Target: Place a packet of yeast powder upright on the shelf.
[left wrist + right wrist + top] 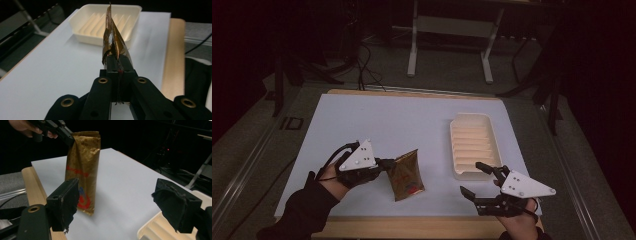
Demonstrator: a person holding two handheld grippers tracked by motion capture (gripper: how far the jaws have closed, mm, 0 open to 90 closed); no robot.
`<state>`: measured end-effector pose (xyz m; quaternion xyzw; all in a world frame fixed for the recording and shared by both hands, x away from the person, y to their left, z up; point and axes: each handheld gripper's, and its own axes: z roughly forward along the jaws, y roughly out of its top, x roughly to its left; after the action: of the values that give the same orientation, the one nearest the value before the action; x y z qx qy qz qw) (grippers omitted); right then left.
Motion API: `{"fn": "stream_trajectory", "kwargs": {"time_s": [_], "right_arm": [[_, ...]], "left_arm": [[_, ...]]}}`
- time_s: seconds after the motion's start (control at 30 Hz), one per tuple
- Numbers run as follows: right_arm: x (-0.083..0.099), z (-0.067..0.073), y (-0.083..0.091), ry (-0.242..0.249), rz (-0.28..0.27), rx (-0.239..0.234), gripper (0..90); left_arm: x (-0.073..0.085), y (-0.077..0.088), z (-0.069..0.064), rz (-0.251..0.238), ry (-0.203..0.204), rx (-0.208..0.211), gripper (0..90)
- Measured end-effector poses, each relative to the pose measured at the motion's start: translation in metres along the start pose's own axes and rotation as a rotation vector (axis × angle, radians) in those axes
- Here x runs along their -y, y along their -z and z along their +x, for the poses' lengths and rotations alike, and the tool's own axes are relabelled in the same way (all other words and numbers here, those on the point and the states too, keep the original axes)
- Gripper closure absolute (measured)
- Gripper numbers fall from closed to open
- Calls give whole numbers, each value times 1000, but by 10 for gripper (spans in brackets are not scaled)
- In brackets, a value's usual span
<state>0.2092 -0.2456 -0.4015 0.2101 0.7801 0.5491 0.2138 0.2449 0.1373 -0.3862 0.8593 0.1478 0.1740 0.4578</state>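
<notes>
One gold foil pouch [406, 174] stands low and left of centre in the high view, on the white table sheet [387, 120], its bottom edge resting on the sheet and its body leaning. The left gripper [384, 164] has its jaws pinched tight on the pouch's upper corner. The left gripper view shows the crumpled foil [111, 42] edge-on, rising from between the closed jaws; the right gripper view shows its broad face [83, 167], with red lettering and a red and blue mark low down, though the print is too blurred to read.

The right gripper [473, 180] sits at the lower right of the high view with its jaws spread wide and nothing between them, its padded fingertips [68, 202] framing the pouch from a distance. Bare white sheet lies between the two grippers and across the whole upper left of the table.

One cream ribbed tray [473, 145] lies right of centre, just beyond the right gripper and well apart from the pouch. A wooden border [412, 227] edges the sheet along the bottom of the high view, close under the pouch.
</notes>
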Motion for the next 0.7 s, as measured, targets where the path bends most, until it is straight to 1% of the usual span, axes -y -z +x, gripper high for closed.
{"fn": "stream_trajectory", "kwargs": {"time_s": [0.03, 0.07, 0.1, 0.13, 0.17, 0.2, 0.27, 0.3, 0.33, 0.37, 0.4, 0.47, 0.5, 0.53, 0.57, 0.6, 0.63, 0.67, 0.7], "right_arm": [[-3, -1, 1, 6, -4, 6, 211], [-6, -2, 1, 10, -3, -1, 219], [-9, -3, 1, 16, -3, 2, 235], [-11, -3, 1, 25, -3, 4, 252], [-14, -4, 0, 30, -6, 4, 233], [-16, -4, -1, 37, -5, 10, 230], [-21, -5, -3, 40, 2, -4, 214], [-23, -7, -6, 40, 14, -26, 212], [-26, -8, -8, 32, 27, -41, 204], [-27, -9, -10, 32, 20, -49, 213], [-29, -10, -12, 29, 29, -76, 215], [-33, -10, -16, 37, 31, -97, 224], [-35, -10, -19, 34, 45, -126, 222], [-36, -11, -22, 34, 46, -144, 217], [-37, -11, -24, 27, 38, -208, 216], [-38, -11, -27, 22, 37, -236, 213], [-39, -10, -30, 32, 37, -242, 213], [-40, -9, -33, 36, 51, -266, 213], [-41, -9, -36, 39, 55, -267, 213]], "left_arm": [[-2, 0, 0, 4, -12, 4, 900], [-4, 0, -1, 0, -20, 7, 900], [-6, 1, -2, -6, -23, 13, 900], [-8, 1, -3, -6, -37, 17, 900], [-10, 1, -4, -13, -45, 22, 900], [-12, 2, -4, -20, -49, 38, 900], [-15, 3, -4, -30, -63, 45, 900], [-17, 4, -4, -35, -66, 59, 900], [-18, 4, -5, -43, -74, 60, 900], [-20, 4, -5, -46, -79, 66, 900], [-21, 4, -5, -47, -90, 76, 900], [-23, 4, -7, -53, -99, 88, 900], [-24, 4, -7, -55, -107, 95, 900], [-25, 4, -8, -61, -111, 100, 900], [-26, 3, -8, -62, -115, 107, 900], [-26, 3, -8, -69, -117, 111, 900], [-27, 3, -8, -73, -117, 121, 900], [-28, 3, -9, -79, -120, 128, 900], [-28, 2, -9, -82, -125, 127, 900]]}}
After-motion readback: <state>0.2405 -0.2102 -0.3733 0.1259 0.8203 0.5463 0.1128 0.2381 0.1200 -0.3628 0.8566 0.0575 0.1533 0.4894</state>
